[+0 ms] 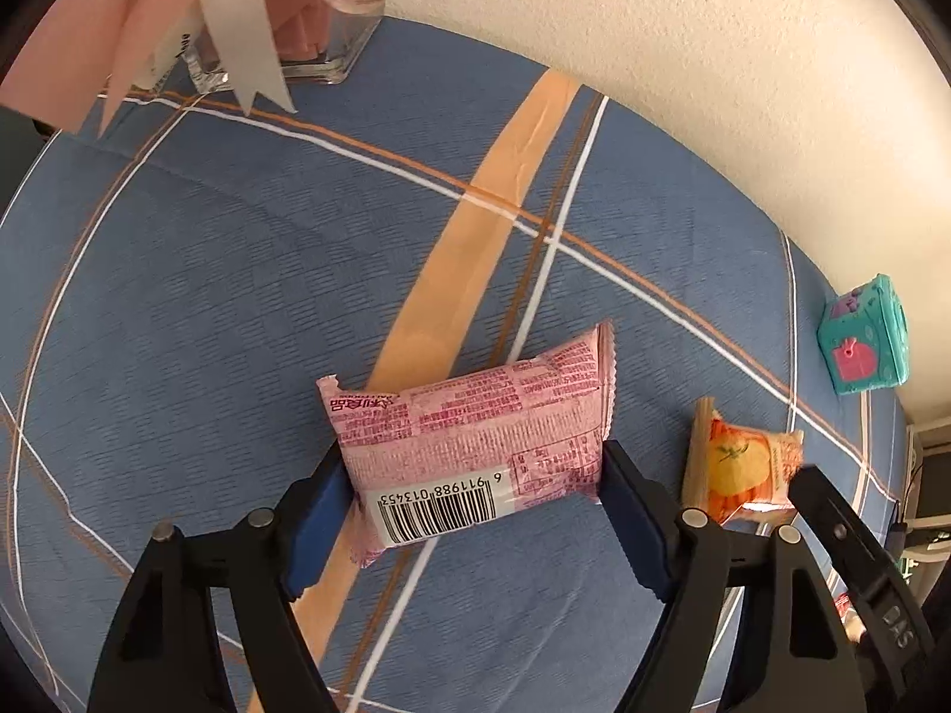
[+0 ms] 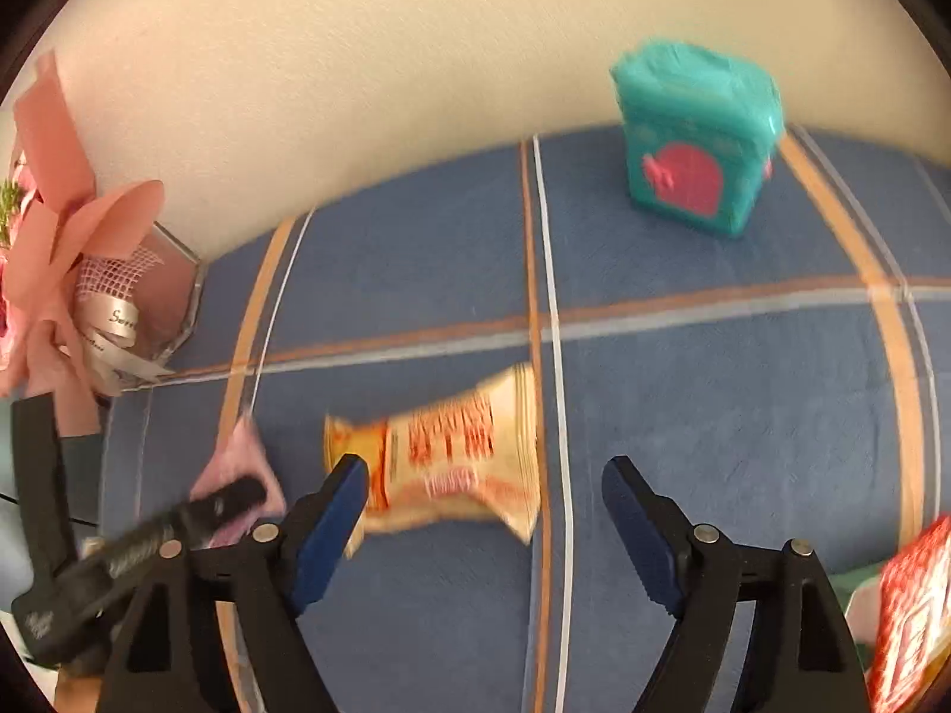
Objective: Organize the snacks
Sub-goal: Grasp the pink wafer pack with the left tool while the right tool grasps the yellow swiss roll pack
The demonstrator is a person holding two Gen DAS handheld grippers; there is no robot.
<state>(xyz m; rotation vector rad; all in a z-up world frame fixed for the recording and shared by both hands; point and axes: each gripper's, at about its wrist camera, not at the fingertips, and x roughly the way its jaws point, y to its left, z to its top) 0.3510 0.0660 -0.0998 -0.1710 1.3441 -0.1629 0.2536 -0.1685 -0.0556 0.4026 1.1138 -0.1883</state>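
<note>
A pink snack packet [image 1: 469, 445] with a barcode lies on the blue plaid tablecloth [image 1: 238, 297]. My left gripper [image 1: 472, 451] points down over it, and its blue pads rest against the packet's two short ends. To its right lies an orange and cream snack packet [image 1: 743, 463] [image 2: 452, 457], blurred in the right wrist view. My right gripper [image 2: 484, 463] hovers open above that packet. Its left fingertip overlaps the packet's end and its right finger stands well apart. The left gripper's black arm [image 2: 148, 535] and the pink packet [image 2: 238, 463] show at the left of the right wrist view.
A teal box with a pink heart [image 2: 695, 160] [image 1: 862, 344] stands near the wall. A glass vase with a pink paper bouquet and ribbon [image 2: 148, 297] [image 1: 321, 53] sits at the back left. A red and white packet [image 2: 909, 612] lies at the right edge.
</note>
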